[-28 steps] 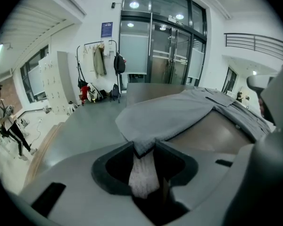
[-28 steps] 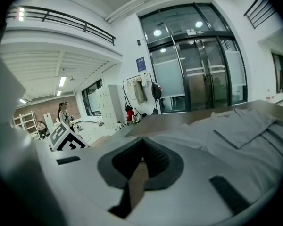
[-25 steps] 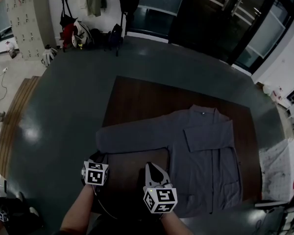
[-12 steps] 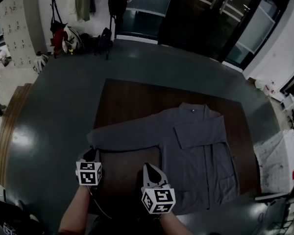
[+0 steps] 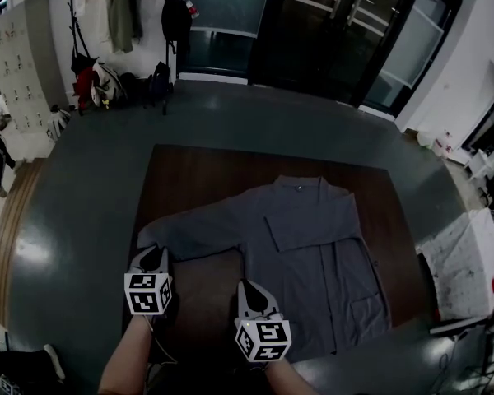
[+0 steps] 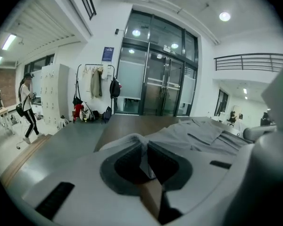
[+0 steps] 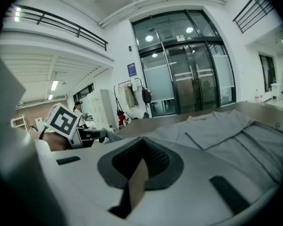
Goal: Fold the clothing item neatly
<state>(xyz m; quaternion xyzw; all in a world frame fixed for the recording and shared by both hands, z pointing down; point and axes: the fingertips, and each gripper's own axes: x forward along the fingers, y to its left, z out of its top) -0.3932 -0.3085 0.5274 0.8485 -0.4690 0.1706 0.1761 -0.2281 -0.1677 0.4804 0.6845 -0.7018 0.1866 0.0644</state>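
**A:** Where is the garment?

**B:** The grey jacket (image 5: 321, 262) lies flat on the brown tabletop (image 5: 198, 175), right of centre in the head view, with its collar toward the top of the frame. The folded sleeve (image 5: 300, 229) lies across the chest. The long sleeve (image 5: 202, 230) stretches out toward the lower left.

**A:** And the left claw?

**B:** The left claw (image 5: 154, 255) is at the end of that long sleeve, in the lower left of the frame. Its jaws have just been closing. The left gripper view shows the cuff (image 6: 140, 142) bunched between them, clamped under the pads.

**A:** What about the right claw?

**B:** The right claw (image 5: 249, 286) is at lower centre, pointing toward the top of the frame, just beside the jacket's side edge. Its jaws are together with nothing between them.

**A:** Do the two claws touch?

**B:** No, they are apart, with bare tabletop between them. In the right gripper view the left claw's marker cube (image 7: 62, 119) shows at the left, and the jacket spreads across the right.
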